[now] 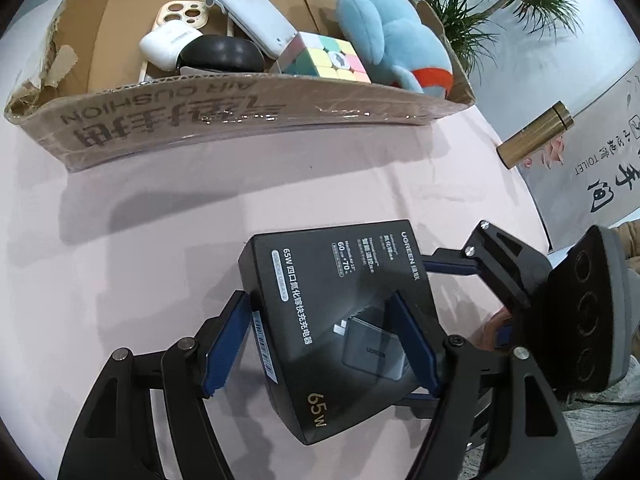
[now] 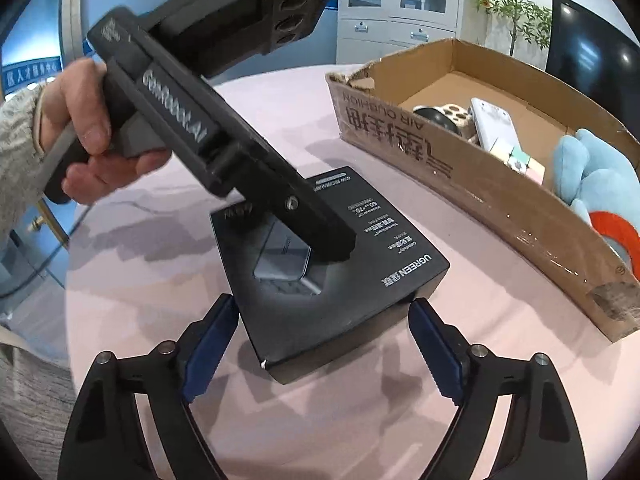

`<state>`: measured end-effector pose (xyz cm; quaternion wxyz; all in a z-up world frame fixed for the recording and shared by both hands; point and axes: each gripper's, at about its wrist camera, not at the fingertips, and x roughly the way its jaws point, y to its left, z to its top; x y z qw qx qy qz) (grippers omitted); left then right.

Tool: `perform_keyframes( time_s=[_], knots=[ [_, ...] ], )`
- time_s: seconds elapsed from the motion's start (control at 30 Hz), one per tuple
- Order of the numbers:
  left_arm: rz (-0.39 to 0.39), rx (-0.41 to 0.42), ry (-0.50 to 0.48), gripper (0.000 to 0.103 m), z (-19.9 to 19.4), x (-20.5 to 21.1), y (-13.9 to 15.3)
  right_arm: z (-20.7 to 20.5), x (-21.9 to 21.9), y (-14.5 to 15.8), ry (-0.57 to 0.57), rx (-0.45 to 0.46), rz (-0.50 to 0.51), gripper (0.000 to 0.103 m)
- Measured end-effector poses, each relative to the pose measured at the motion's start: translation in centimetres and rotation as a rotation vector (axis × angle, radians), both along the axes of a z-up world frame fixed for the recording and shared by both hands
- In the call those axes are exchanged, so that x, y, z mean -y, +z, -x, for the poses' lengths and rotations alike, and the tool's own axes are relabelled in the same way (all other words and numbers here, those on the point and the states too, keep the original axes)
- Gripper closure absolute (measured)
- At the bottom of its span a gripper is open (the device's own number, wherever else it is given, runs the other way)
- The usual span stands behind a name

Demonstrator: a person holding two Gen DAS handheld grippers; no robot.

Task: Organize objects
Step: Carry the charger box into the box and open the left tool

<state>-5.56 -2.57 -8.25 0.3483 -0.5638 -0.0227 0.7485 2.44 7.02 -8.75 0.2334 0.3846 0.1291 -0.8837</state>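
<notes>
A black UGREEN 65W charger box (image 1: 340,320) lies flat on the pink table. My left gripper (image 1: 320,340) is over it, with one blue pad beside its left edge and the other resting on its top face. From the right wrist view the box (image 2: 340,280) lies between the open fingers of my right gripper (image 2: 324,344), which flank its near corner without clamping it. The left gripper body (image 2: 224,152) comes in from the upper left, held in a hand. A cardboard box (image 1: 240,120) holds the sorted items.
In the cardboard box (image 2: 460,184) are a blue plush toy (image 1: 384,36), a pastel cube (image 1: 332,58), a white power bank (image 1: 252,16), a black round object (image 1: 220,54), a white case (image 1: 168,44) and a phone case. A brass cylinder (image 1: 536,134) lies at the right table edge.
</notes>
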Motion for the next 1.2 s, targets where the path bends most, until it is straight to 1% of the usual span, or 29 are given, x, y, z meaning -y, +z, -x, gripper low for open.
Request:
perform_keyframes(
  time_s=[0.2,0.23,0.27,0.3,0.33,0.43,0.6,0.8,0.87,0.97,1.2],
  knots=[
    [-0.006,-0.012,0.017,0.031,0.0,-0.1,0.0,0.7,1.0,-0.9,-0.017,0.021,-0.063,0.017],
    [-0.009,-0.013,0.022,0.031,0.0,0.0,0.0,0.7,0.9,-0.9,-0.021,0.024,-0.051,0.018],
    [-0.012,-0.021,0.031,0.031,-0.1,0.1,0.2,0.7,0.7,-0.8,-0.025,0.026,-0.029,0.021],
    [-0.013,-0.027,0.033,0.031,-0.1,0.2,0.3,0.5,0.4,-0.5,-0.028,0.022,-0.018,0.023],
    [-0.019,-0.032,0.035,0.031,-0.2,0.2,0.6,0.3,0.4,-0.2,-0.033,0.009,-0.010,0.024],
    [-0.026,-0.055,0.032,0.031,-0.2,0.4,1.8,0.2,0.4,0.8,-0.033,-0.018,-0.004,0.024],
    [-0.032,-0.127,0.027,0.031,0.2,0.5,5.3,0.8,0.2,3.4,-0.037,-0.082,-0.002,0.024],
    [-0.018,-0.218,0.010,0.031,2.3,-0.3,9.9,2.4,-0.9,7.4,-0.041,-0.154,-0.029,0.024],
    [-0.010,-0.240,0.003,0.031,3.2,-0.8,11.2,3.2,-1.4,8.6,-0.043,-0.165,-0.029,0.024],
    [-0.004,-0.257,-0.004,0.031,4.6,-1.1,12.5,3.7,-1.9,9.9,-0.049,-0.178,-0.035,0.024],
    [-0.005,-0.264,-0.008,0.031,8.6,-1.7,13.7,7.2,-3.4,11.7,-0.061,-0.178,-0.024,0.024]
  ],
)
